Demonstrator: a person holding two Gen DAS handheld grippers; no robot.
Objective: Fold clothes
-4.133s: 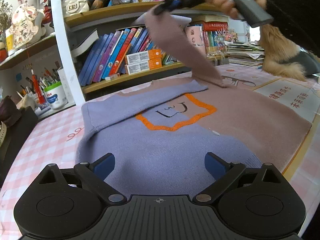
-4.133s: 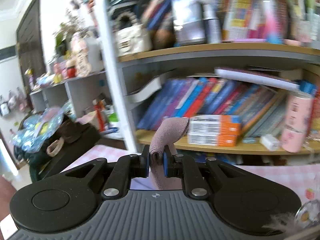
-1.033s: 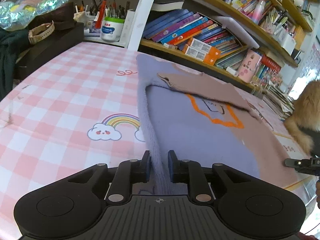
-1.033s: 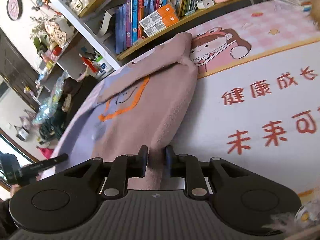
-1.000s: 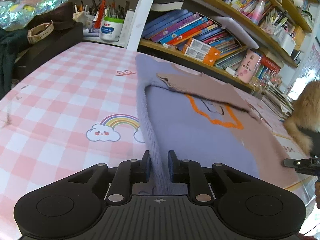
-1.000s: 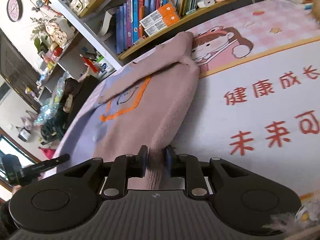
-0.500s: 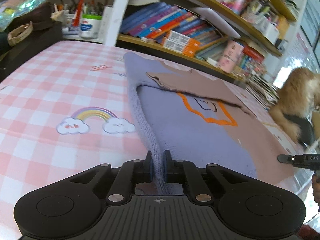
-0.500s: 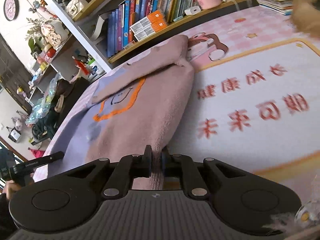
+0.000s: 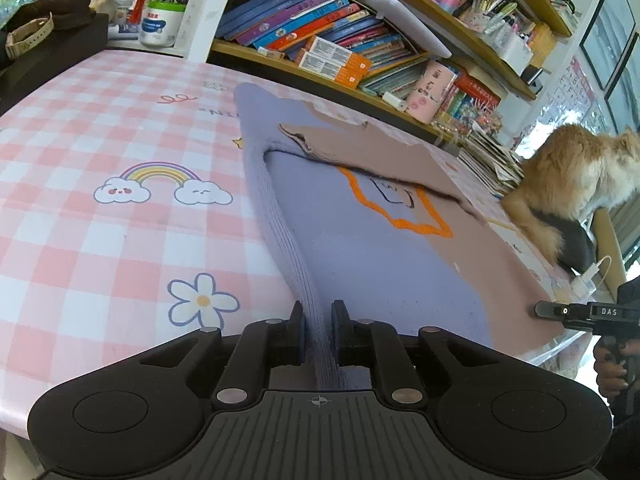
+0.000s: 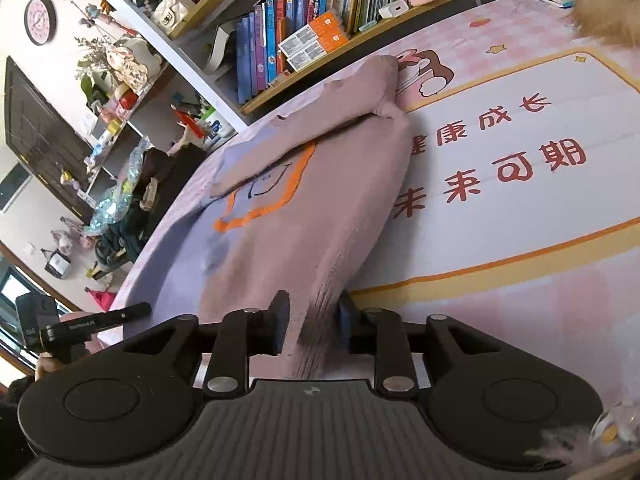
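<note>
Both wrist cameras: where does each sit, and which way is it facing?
Left wrist: on the left gripper, looking along the lilac hem of the lilac-and-mauve knitted sweater toward the bookshelf; the right gripper shows.
Right wrist: on the right gripper, looking along the mauve hem; the left gripper shows.
Shared: sweater, bookshelf.

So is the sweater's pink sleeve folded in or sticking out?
Folded in: the pink sleeve lies across the sweater, over its orange outline.
</note>
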